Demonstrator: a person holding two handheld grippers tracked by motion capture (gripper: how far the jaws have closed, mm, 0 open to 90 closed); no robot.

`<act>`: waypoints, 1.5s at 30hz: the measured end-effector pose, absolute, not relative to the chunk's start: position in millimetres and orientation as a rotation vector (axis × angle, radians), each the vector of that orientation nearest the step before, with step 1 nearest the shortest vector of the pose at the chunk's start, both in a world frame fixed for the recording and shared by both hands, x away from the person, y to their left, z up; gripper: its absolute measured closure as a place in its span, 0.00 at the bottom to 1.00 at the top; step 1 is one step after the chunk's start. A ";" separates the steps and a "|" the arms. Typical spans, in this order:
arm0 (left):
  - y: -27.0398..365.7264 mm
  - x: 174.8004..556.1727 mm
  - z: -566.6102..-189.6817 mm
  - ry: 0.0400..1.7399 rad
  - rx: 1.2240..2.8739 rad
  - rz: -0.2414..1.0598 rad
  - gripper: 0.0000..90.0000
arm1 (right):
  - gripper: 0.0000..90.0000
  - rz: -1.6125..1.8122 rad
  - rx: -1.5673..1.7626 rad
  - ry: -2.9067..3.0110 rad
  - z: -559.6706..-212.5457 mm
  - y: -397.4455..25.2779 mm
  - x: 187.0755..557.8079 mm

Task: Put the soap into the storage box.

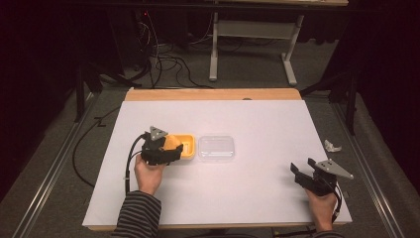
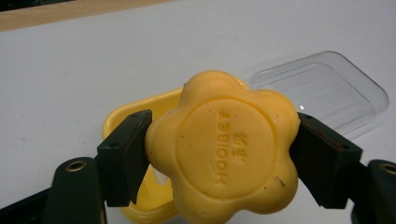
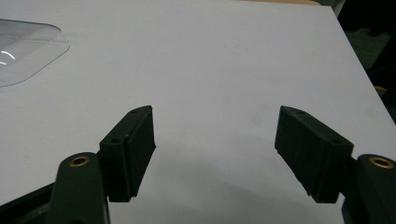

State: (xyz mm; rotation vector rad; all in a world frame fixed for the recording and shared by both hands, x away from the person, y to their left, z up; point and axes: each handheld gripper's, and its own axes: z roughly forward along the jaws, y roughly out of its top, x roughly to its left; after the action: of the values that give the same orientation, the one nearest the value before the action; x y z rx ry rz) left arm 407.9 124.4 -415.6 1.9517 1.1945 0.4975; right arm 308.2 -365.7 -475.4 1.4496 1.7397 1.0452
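1. The left gripper [image 2: 219,154] pinches a yellow flower-shaped soap [image 2: 224,149] by opposite edges, its stamped flat face turned toward the gripper's camera.
2. The soap hangs just above the yellow soap dish [image 1: 187,148], beside a clear lid [image 1: 216,148] on the worktop [image 1: 257,119].
3. The right gripper [image 3: 215,154] rests well apart, jaws spread around nothing.

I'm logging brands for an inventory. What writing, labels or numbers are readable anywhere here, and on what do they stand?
"HOOIBEY": embossed on the round middle of the yellow flower-shaped soap bar, which the left gripper clamps over the yellow plastic soap dish.
Two small embossed characters beside that word: too faint to read.
Clear plastic lid, white table sheet, right gripper: no writing seen.
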 end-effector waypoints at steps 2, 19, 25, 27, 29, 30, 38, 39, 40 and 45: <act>124.7 410.2 -416.6 1.200 1.953 0.499 0.30 | 0.32 1.052 1.452 1.732 -475.5 -366.4 307.8; 121.6 431.9 -430.7 1.278 1.959 0.481 0.30 | 0.32 1.050 1.450 1.737 -475.5 -366.5 308.3; 118.4 437.5 -436.5 1.284 1.973 0.474 0.30 | 0.32 1.053 1.450 1.736 -475.5 -366.8 308.2; 117.9 438.9 -438.8 1.286 1.986 0.474 0.30 | 0.32 1.051 1.451 1.738 -475.5 -366.4 308.3; 117.0 440.1 -440.9 1.289 1.997 0.477 0.30 | 0.32 1.051 1.453 1.735 -475.5 -366.3 308.1; 116.8 440.6 -441.6 1.289 2.002 0.475 0.30 | 0.32 1.051 1.450 1.735 -475.5 -366.6 308.1; 114.4 444.8 -448.1 1.288 2.027 0.461 0.30 | 0.32 1.053 1.451 1.733 -475.5 -366.7 307.9; 114.0 445.3 -448.6 1.290 2.028 0.460 0.30 | 0.32 1.053 1.452 1.732 -475.5 -366.7 307.9; 113.5 445.8 -449.4 1.290 2.032 0.458 0.30 | 0.32 1.052 1.455 1.730 -475.5 -366.8 307.9; 113.6 447.8 -453.4 1.299 2.051 0.460 0.30 | 0.32 1.052 1.455 1.731 -475.6 -366.8 308.1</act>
State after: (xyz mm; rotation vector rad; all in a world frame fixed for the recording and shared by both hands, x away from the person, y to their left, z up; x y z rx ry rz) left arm 447.8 113.6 -453.4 2.0511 1.2988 0.4595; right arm 308.1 -366.8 -475.6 1.4548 1.7314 1.0517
